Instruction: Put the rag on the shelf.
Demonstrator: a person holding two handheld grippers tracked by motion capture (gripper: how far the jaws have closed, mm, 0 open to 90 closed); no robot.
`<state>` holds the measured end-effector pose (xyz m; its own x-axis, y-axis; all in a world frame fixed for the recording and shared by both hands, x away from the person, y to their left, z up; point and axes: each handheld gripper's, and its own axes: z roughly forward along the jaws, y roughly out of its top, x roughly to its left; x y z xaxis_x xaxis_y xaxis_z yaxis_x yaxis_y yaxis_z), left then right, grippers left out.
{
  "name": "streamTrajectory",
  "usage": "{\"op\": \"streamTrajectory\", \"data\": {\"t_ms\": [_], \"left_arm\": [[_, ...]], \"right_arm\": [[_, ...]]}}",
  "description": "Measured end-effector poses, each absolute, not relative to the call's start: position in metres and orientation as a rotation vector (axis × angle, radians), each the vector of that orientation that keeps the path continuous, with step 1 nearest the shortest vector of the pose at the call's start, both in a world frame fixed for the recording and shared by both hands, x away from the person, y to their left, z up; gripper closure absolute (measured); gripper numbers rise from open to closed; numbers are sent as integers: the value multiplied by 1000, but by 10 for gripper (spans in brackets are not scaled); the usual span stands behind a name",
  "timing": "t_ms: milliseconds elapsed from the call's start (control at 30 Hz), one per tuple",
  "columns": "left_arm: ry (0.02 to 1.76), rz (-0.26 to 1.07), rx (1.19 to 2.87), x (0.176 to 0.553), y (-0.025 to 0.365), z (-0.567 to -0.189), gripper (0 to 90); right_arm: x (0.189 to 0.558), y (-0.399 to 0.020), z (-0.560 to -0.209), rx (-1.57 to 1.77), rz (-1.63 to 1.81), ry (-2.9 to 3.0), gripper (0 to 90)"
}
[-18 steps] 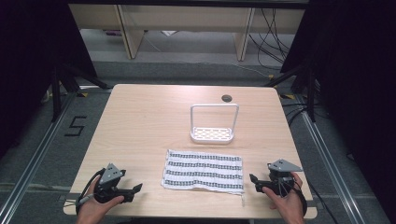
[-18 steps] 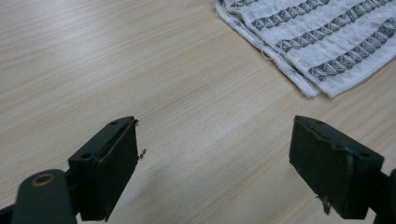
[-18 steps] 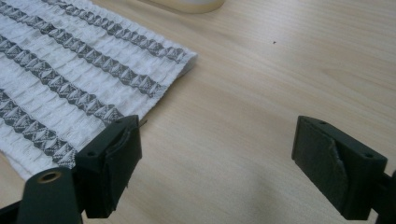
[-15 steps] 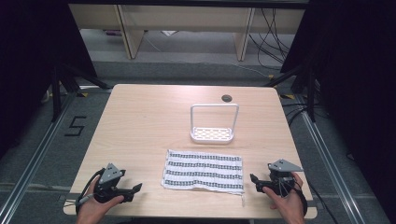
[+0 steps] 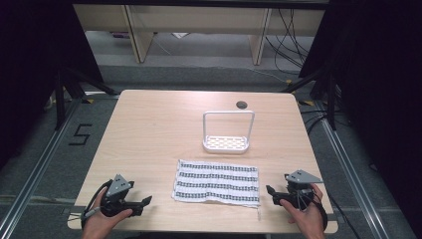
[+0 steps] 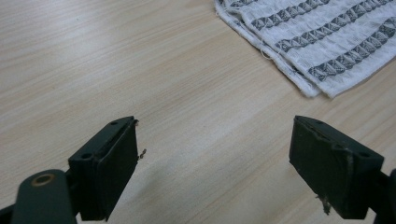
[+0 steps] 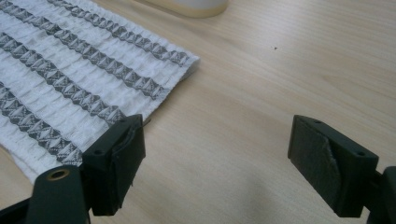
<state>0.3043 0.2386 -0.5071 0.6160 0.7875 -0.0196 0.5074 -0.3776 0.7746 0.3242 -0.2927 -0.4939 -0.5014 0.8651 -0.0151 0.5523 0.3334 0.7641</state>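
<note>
Wooden table (image 5: pixel 149 134): striped cloth (image 5: pixel 217 182) between spread left gripper (image 5: pixel 144 201) and spread right gripper (image 5: pixel 270 191), white rack (image 5: pixel 226 143) beyond

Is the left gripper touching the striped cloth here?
Apart. The high view shows bare table between the left gripper and the striped cloth; the left gripper view shows its open jaws over bare wood, the cloth farther off.

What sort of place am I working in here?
Probably a lab or recording workspace, not a home: a bare wooden table on grey flooring with a taped number marking, loose cables behind, and dark curtains at the sides.
</note>
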Motion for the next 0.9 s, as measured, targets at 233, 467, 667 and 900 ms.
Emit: {"op": "streamTrajectory", "data": {"t_ms": [233, 467, 667, 900], "left_arm": [[1050, 424, 2045, 302, 235, -506, 152], [1052, 393, 2030, 301, 230, -506, 152], [1052, 401, 2010, 298, 224, -505, 152], [1039, 398, 2018, 296, 216, -504, 153]], "right_arm": [[324, -289, -490, 1225, 1025, 2178, 218], [327, -278, -484, 1177, 1081, 2223, 235], [331, -266, -477, 1149, 1091, 2257, 252], [339, -250, -470, 1059, 1126, 2304, 277]]}}
